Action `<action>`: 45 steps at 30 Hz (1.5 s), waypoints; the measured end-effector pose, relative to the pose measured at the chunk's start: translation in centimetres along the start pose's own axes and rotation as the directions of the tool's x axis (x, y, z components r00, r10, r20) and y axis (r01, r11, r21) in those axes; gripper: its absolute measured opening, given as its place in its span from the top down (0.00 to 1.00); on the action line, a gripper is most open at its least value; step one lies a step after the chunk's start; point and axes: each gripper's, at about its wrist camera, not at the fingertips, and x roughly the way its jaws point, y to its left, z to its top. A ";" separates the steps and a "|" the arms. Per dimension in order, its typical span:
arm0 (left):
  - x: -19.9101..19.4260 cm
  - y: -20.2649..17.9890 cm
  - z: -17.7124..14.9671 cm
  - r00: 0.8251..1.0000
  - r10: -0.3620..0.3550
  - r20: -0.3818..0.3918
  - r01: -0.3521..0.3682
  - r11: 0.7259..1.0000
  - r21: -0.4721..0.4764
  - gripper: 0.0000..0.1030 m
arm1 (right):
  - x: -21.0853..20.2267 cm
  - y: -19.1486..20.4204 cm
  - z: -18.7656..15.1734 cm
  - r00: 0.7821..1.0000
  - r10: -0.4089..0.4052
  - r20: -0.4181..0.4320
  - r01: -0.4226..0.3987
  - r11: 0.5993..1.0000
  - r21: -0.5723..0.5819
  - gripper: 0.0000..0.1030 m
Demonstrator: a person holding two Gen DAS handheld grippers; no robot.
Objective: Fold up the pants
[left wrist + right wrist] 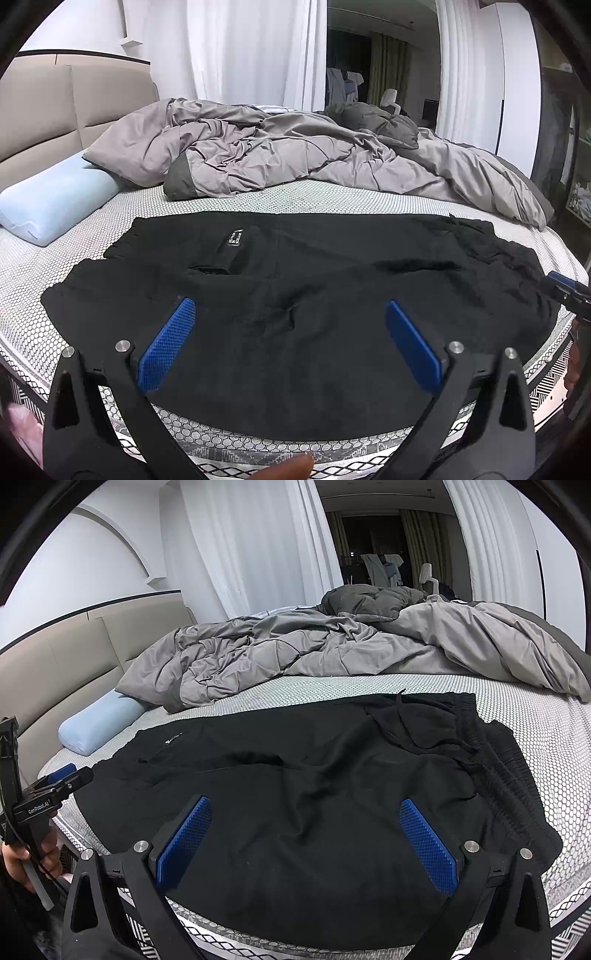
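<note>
Black hand-held gripper (290,312), blue textured pads (166,345), silver screws.

You've got one pair of black fabric pants (295,295) spread flat across the mattress, with one small rectangular label (235,237) on it. You're holding two black two-finger grippers: the left gripper (290,343) and the right gripper (304,843), each showing two blue textured pads, so four pads in all. Behind the pants you have one crumpled grey quilted duvet (288,155), one pale blue bolster-shaped pillow (55,203), and one white honeycomb-patterned mattress cover (332,199). One beige padded headboard (55,110) stands at the left.
</note>
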 end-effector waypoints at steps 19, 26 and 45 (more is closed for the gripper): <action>0.1 -0.1 -0.1 1.000 0.003 -0.001 -0.003 1.000 0.003 0.01 | -0.2 -0.1 0.0 1.000 -0.001 -0.002 0.001 1.000 -0.001 0.00; 0.0 -0.2 -0.1 1.000 0.004 -0.002 -0.004 1.000 0.002 0.01 | -0.3 -0.1 0.0 1.000 -0.001 -0.002 0.001 1.000 -0.002 0.00; -0.5 0.1 -0.1 1.000 0.010 0.003 -0.010 1.000 0.004 0.01 | -0.2 -0.2 0.0 1.000 -0.001 -0.006 0.001 1.000 -0.003 0.00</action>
